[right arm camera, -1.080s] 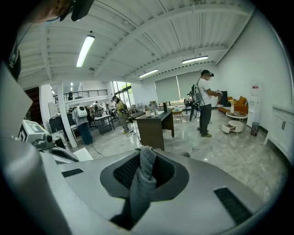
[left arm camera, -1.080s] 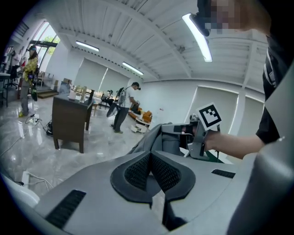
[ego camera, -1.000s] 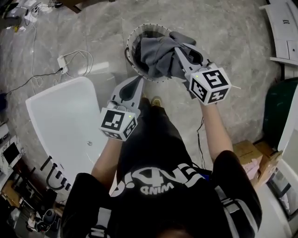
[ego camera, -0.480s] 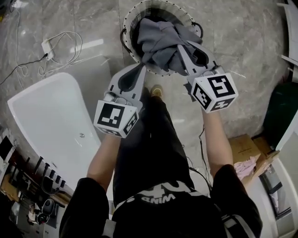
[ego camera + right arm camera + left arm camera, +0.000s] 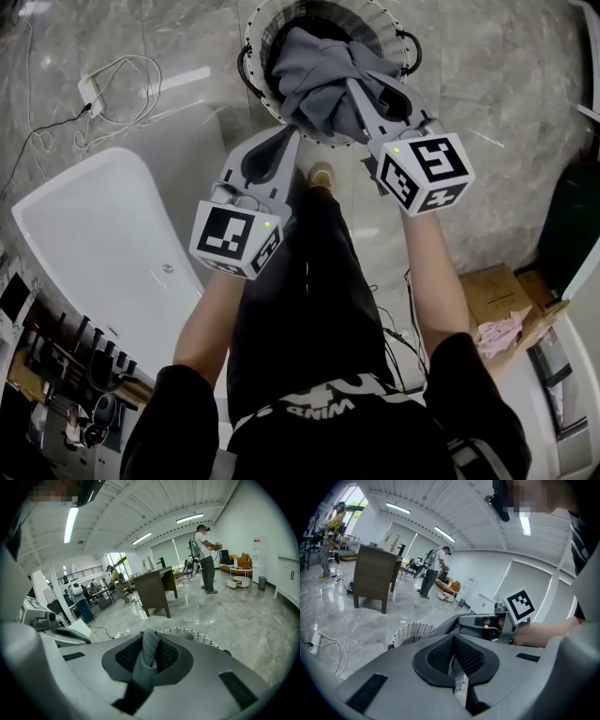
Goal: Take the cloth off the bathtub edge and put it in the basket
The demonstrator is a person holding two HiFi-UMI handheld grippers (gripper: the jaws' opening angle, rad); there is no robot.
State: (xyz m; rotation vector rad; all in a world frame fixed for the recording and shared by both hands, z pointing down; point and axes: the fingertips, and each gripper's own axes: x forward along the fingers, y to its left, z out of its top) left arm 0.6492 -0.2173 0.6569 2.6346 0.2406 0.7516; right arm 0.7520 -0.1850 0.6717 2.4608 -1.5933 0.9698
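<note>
Right gripper [image 5: 356, 92]: I have it clamped on a fold of the grey cloth [image 5: 314, 75]. The right gripper view shows the fabric pinched between the pads. The cloth hangs bunched over the mouth of the white woven basket [image 5: 255, 42], within its rim as seen from above. Left gripper [image 5: 289, 139]: jaws pressed together, nothing held, tip just beside the basket's near rim. The white bathtub [image 5: 103, 244] sits off to my left, well apart from the cloth.
</note>
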